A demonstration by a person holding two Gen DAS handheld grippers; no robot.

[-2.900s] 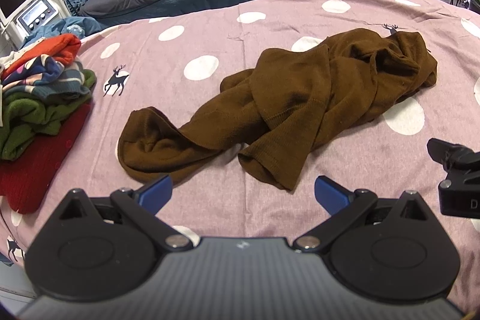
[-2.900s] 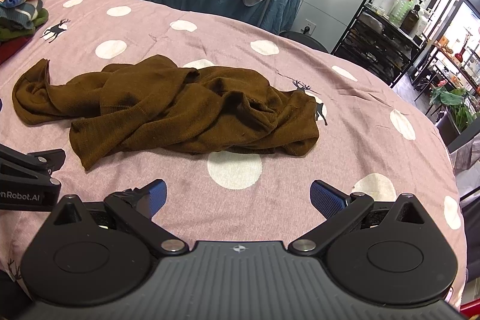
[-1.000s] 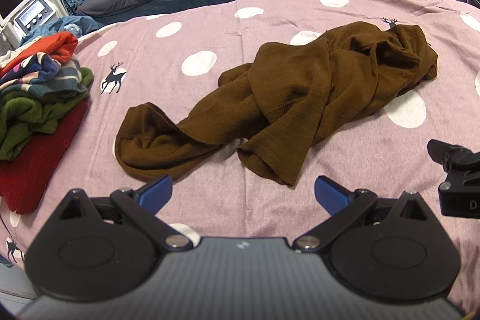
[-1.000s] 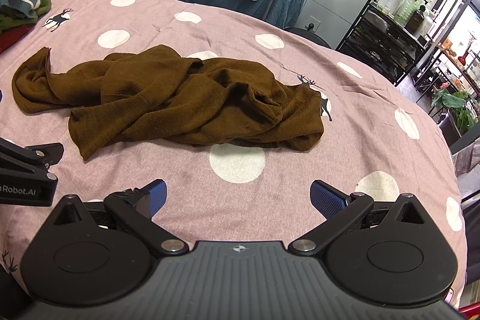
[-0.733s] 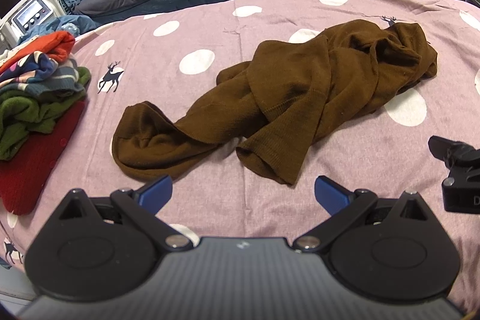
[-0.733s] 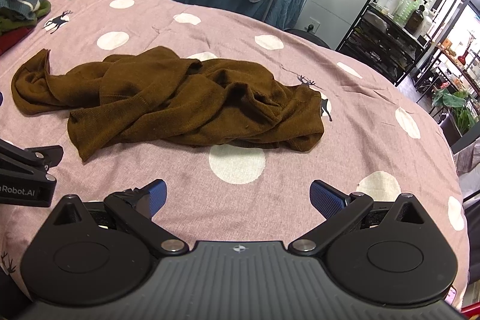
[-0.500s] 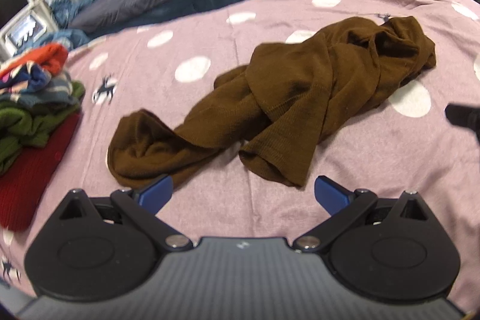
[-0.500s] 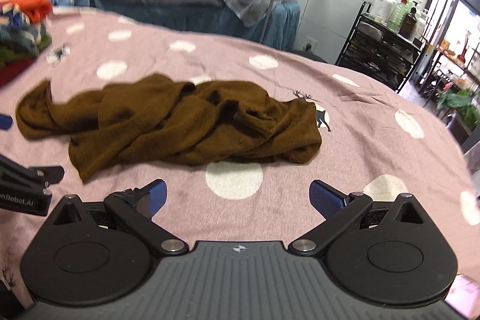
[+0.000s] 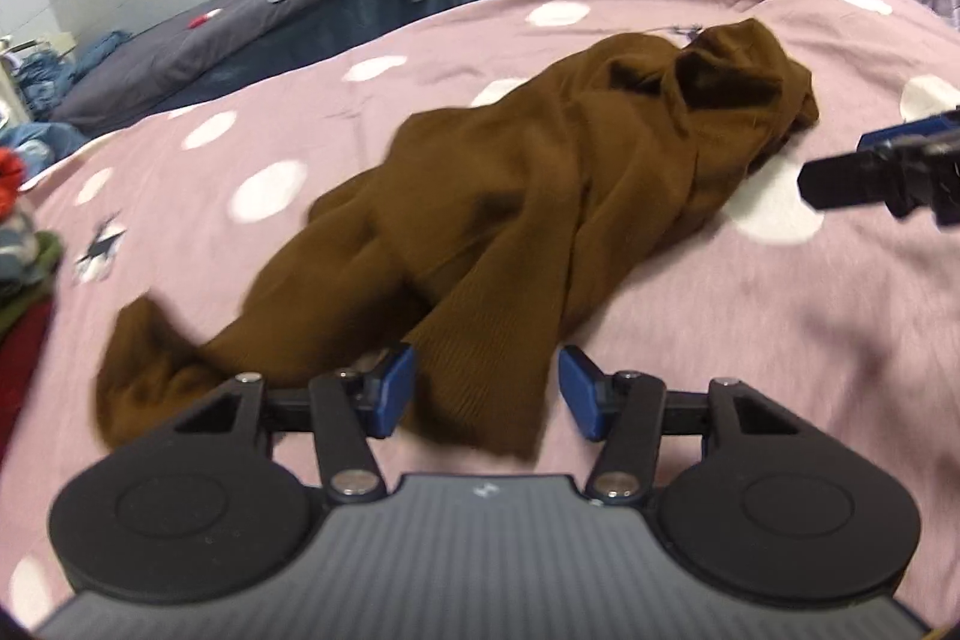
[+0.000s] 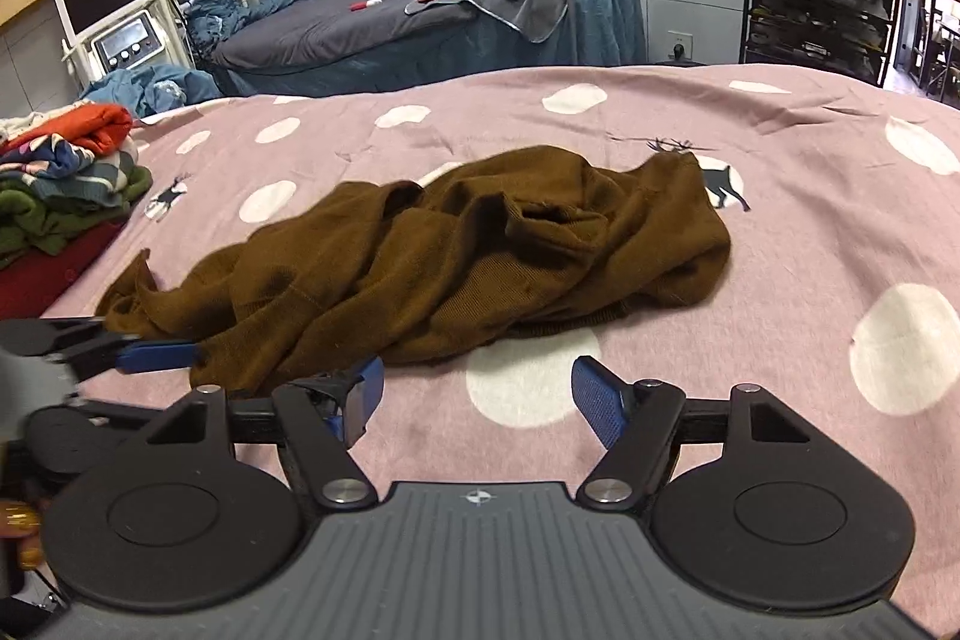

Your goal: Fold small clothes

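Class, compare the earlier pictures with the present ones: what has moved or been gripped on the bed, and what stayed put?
The left gripper has come down over the near end of the brown sweater; its jaws are closing around that cloth. The right gripper also dropped closer, open over bare bedspread. The sweater lies crumpled as before; the clothes pile is unchanged.

You work on a bed (image 10: pixel 810 196) under a pink cover with white dots and small deer prints. On it lies a crumpled brown sweater (image 10: pixel 456 256) (image 9: pixel 540 208), near the middle. At the bed's left edge sits a pile of clothes (image 10: pixel 66 184), red, green and patterned, well apart from the sweater.
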